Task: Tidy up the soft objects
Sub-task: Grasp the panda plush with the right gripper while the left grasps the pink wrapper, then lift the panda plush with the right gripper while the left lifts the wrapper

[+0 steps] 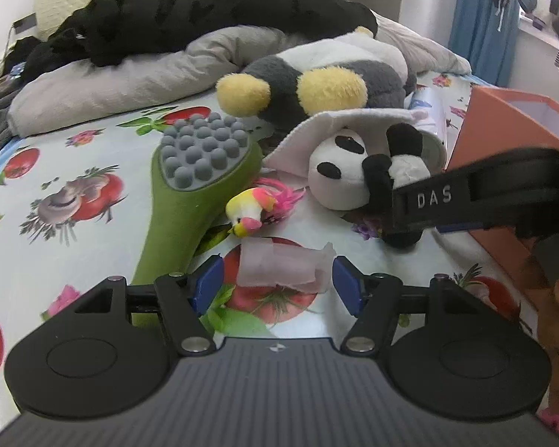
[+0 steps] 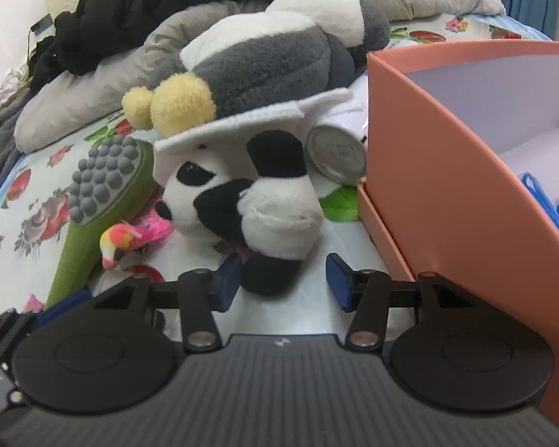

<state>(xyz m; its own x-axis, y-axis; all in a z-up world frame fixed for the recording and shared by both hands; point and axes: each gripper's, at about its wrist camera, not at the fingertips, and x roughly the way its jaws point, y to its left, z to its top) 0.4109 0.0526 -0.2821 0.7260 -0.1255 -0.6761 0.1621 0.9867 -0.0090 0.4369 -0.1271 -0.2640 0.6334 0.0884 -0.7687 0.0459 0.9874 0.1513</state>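
A small panda plush [image 1: 348,173] [image 2: 249,201] lies on the patterned bed sheet. My right gripper [image 2: 281,283] is open, its blue pads on either side of the panda's black foot. My left gripper [image 1: 277,285] is open around a pale pink cloth piece [image 1: 283,266]. A pink and yellow bird toy [image 1: 255,210] [image 2: 128,240] lies beside a green massage paddle [image 1: 199,186] [image 2: 100,193]. A large grey, white and yellow plush [image 1: 316,74] [image 2: 264,63] lies behind, with white felt [image 2: 257,119] over the panda.
An orange open box [image 2: 447,171] [image 1: 503,126] stands to the right, with blue items inside. A metal can [image 2: 335,154] lies against it. Grey bedding [image 1: 104,82] and black clothing [image 1: 205,11] lie at the back. Blue curtain [image 1: 480,29] at far right.
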